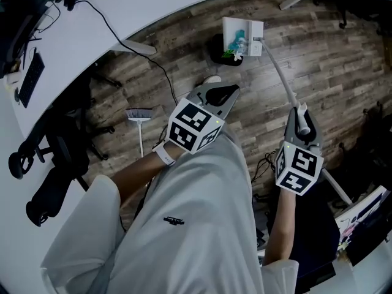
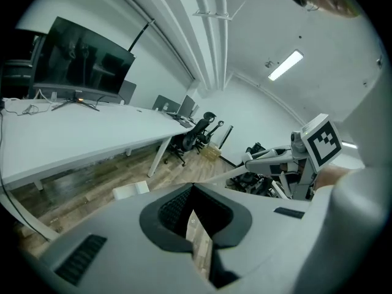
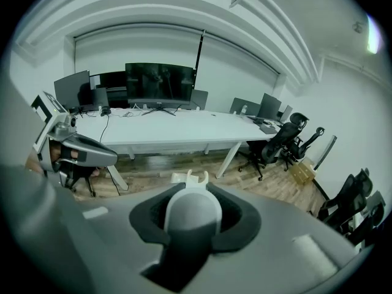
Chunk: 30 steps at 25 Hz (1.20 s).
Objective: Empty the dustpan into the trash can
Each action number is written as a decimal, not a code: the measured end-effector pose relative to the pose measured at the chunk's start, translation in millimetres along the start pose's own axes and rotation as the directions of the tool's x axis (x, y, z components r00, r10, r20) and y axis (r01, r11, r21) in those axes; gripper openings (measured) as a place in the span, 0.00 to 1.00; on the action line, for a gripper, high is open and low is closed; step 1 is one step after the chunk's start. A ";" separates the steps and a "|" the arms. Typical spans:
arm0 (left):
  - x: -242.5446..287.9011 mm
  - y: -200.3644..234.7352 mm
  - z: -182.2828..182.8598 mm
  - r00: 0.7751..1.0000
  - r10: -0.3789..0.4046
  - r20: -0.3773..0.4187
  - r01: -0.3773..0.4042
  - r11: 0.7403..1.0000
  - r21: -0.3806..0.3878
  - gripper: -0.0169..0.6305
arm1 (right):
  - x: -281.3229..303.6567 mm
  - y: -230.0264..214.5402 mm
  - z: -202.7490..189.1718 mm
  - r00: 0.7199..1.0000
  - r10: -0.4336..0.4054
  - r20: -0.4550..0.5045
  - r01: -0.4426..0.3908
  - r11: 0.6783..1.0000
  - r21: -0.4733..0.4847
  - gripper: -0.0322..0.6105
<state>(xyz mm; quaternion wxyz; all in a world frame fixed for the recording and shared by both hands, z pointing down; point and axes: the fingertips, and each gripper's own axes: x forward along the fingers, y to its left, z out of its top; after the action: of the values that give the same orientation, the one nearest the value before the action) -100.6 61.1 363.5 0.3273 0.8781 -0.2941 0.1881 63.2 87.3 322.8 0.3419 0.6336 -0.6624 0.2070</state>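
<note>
In the head view a white dustpan [image 1: 242,29] sits at the far end of a long pale handle [image 1: 278,72], right beside a black trash can [image 1: 219,49]. Teal and white scraps [image 1: 235,44] show where pan and can meet. My right gripper [image 1: 302,122] is shut on the handle's near end; the right gripper view shows the round white handle [image 3: 195,212] filling its jaws, with the pan's clip [image 3: 190,177] beyond. My left gripper [image 1: 222,97] hangs shut over the floor, left of the handle, with nothing in it [image 2: 197,226].
A small broom [image 1: 141,116] lies on the wood floor at the left. A long white desk [image 1: 153,5] curves along the far side, with a cable [image 1: 160,73] trailing from it. Office chairs [image 3: 283,141] stand at the desk's end. Black gear [image 1: 49,176] is at my left.
</note>
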 end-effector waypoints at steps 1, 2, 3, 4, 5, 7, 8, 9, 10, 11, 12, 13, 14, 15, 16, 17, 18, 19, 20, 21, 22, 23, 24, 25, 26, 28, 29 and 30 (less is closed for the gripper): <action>5.7 -2.8 -1.7 1.000 -0.016 -0.017 0.016 1.000 -0.001 0.04 | -0.4 1.1 2.1 1.000 0.000 0.002 0.000 1.000 0.002 0.23; 12.8 -6.0 -4.4 0.999 -0.034 -0.036 0.034 0.999 -0.003 0.04 | -1.1 2.2 3.9 1.000 0.001 0.003 -0.001 1.000 0.004 0.23; 21.9 -9.8 -7.7 0.997 -0.056 -0.055 0.055 0.998 -0.010 0.04 | -1.9 2.7 5.4 1.000 0.000 0.004 0.000 1.000 0.006 0.23; 32.8 -14.0 -11.4 0.993 -0.090 -0.071 0.087 0.995 -0.037 0.04 | -2.7 2.8 6.9 1.000 -0.002 0.006 0.002 1.000 0.009 0.23; 45.0 -18.6 -15.3 0.986 -0.143 -0.081 0.134 0.985 -0.106 0.04 | -3.6 2.6 8.4 1.000 -0.005 0.008 0.005 1.000 0.013 0.23; 69.7 -27.8 -19.9 0.951 -0.305 -0.039 0.266 0.880 -0.393 0.04 | -5.1 2.5 11.4 1.000 -0.011 0.011 0.011 1.000 0.024 0.23; 80.4 -31.9 -18.3 0.922 -0.386 0.026 0.333 0.757 -0.563 0.05 | -6.0 3.0 13.0 1.000 -0.014 0.013 0.013 1.000 0.027 0.23; 89.6 -35.1 -13.6 0.890 -0.443 0.111 0.388 0.604 -0.696 0.13 | -6.7 3.7 15.0 1.000 -0.016 0.014 0.016 0.999 0.029 0.23; 97.4 -37.0 -7.2 0.862 -0.469 0.192 0.426 0.464 -0.777 0.21 | -7.3 4.6 17.3 1.000 -0.019 0.016 0.018 0.999 0.030 0.23; 104.2 -37.7 -1.6 0.844 -0.474 0.251 0.447 0.364 -0.817 0.27 | -7.8 5.5 19.6 1.000 -0.021 0.018 0.021 0.999 0.029 0.23; 110.3 -38.2 2.0 0.835 -0.471 0.285 0.457 0.304 -0.836 0.28 | -8.4 6.6 21.6 1.000 -0.023 0.019 0.023 0.999 0.029 0.23; 115.5 -39.4 4.0 0.830 -0.469 0.303 0.460 0.266 -0.847 0.29 | -8.8 7.8 23.0 0.999 -0.025 0.020 0.024 0.999 0.030 0.23; 120.3 -41.5 5.3 0.825 -0.469 0.316 0.460 0.233 -0.857 0.29 | -9.1 8.9 24.1 0.999 -0.026 0.021 0.025 0.999 0.031 0.23; 124.9 -44.3 6.3 0.818 -0.471 0.329 0.461 0.198 -0.865 0.30 | -9.3 9.7 24.8 0.999 -0.026 0.022 0.025 0.999 0.032 0.23; 129.2 -47.5 7.1 0.811 -0.474 0.343 0.461 0.156 -0.874 0.30 | -9.6 10.2 25.1 0.999 -0.027 0.022 0.026 0.999 0.034 0.23; 133.3 -51.2 7.8 0.803 -0.477 0.358 0.459 0.109 -0.882 0.30 | -10.1 10.5 25.0 0.999 -0.028 0.022 0.027 0.999 0.035 0.23; 137.1 -54.7 8.2 0.794 -0.478 0.375 0.454 0.057 -0.889 0.31 | -10.7 10.5 24.8 0.999 -0.029 0.021 0.028 0.999 0.035 0.23; 140.6 -57.8 8.6 0.786 -0.478 0.391 0.448 0.006 -0.894 0.31 | -11.3 10.5 24.7 0.999 -0.031 0.020 0.030 0.999 0.033 0.23; 143.4 -60.1 8.9 0.780 -0.476 0.406 0.442 -0.040 -0.896 0.31 | -11.7 10.8 25.0 0.999 -0.033 0.019 0.033 0.999 0.031 0.23; 145.0 -62.1 9.2 0.775 -0.476 0.416 0.433 -0.080 -0.898 0.32 | -11.9 11.6 25.6 0.999 -0.036 0.017 0.035 0.999 0.029 0.23; 145.6 -63.9 9.1 0.772 -0.477 0.421 0.420 -0.113 -0.900 0.32 | -11.9 13.1 26.5 0.999 -0.037 0.015 0.037 0.999 0.028 0.23; 145.9 -65.4 8.2 0.771 -0.479 0.421 0.407 -0.139 -0.903 0.32 | -11.7 15.4 27.5 0.999 -0.038 0.014 0.038 0.999 0.026 0.23; 146.7 -66.3 6.8 0.771 -0.481 0.418 0.393 -0.156 -0.906 0.32 | -11.1 18.2 28.4 0.999 -0.038 0.013 0.038 0.999 0.024 0.23; 147.5 -67.0 5.7 0.773 -0.482 0.413 0.380 -0.169 -0.909 0.31 | -10.2 21.0 29.0 0.999 -0.038 0.014 0.037 0.999 0.019 0.23; 147.3 -67.9 5.8 0.777 -0.482 0.406 0.364 -0.182 -0.913 0.26 | -9.4 23.0 29.4 0.999 -0.038 0.014 0.038 0.999 0.013 0.23; 146.1 -70.0 6.8 0.780 -0.481 0.401 0.341 -0.211 -0.916 0.25 | -9.3 24.3 29.8 0.999 -0.041 0.015 0.041 0.999 0.002 0.23; 145.5 -71.0 7.2 0.777 -0.482 0.405 0.336 -0.227 -0.914 0.24 | -10.3 24.7 30.1 0.999 -0.042 0.017 0.042 0.999 -0.009 0.23; 144.6 -71.6 7.9 0.773 -0.483 0.410 0.332 -0.242 -0.912 0.24 | -11.4 25.9 30.9 0.999 -0.043 0.022 0.043 0.999 -0.028 0.23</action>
<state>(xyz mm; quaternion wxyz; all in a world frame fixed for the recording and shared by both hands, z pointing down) 55.6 42.7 400.2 0.9063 0.3923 -0.0056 -0.1570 31.5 76.4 297.8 0.3480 0.6450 -0.6551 0.1834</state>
